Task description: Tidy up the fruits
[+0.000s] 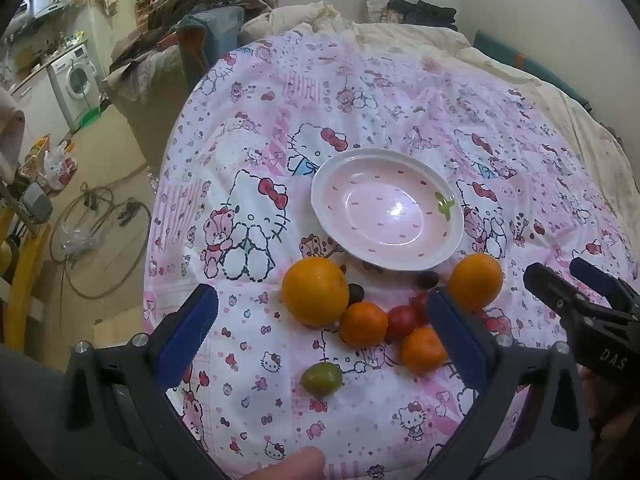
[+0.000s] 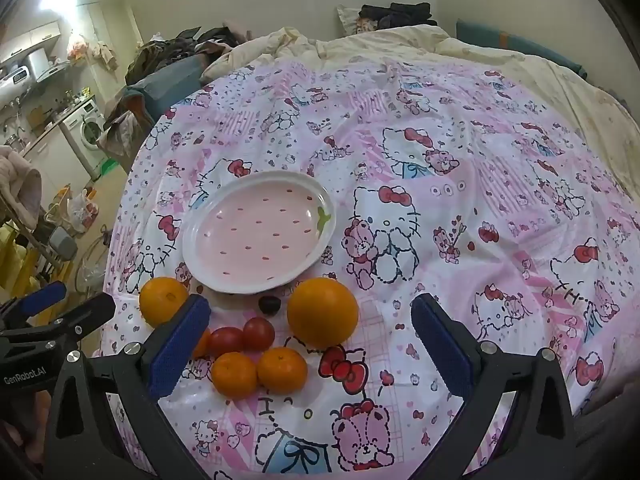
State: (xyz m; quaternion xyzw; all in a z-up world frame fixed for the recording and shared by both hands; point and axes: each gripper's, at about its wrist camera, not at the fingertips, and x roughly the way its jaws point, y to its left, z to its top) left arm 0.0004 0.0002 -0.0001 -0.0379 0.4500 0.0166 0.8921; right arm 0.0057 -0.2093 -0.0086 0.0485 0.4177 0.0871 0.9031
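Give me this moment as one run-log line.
left tongs: open, empty | right tongs: open, empty | plate: empty | fruit: all beside plate, on cloth

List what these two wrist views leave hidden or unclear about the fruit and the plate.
- Green fruit: shows in the left wrist view only; absent from the right wrist view.
- One small orange: right wrist view, mostly behind the right gripper's left finger.
- Dark fruits: too small to identify; the far one is partly under the plate's rim.
- A tomato: left wrist view, partly behind the left gripper's finger.
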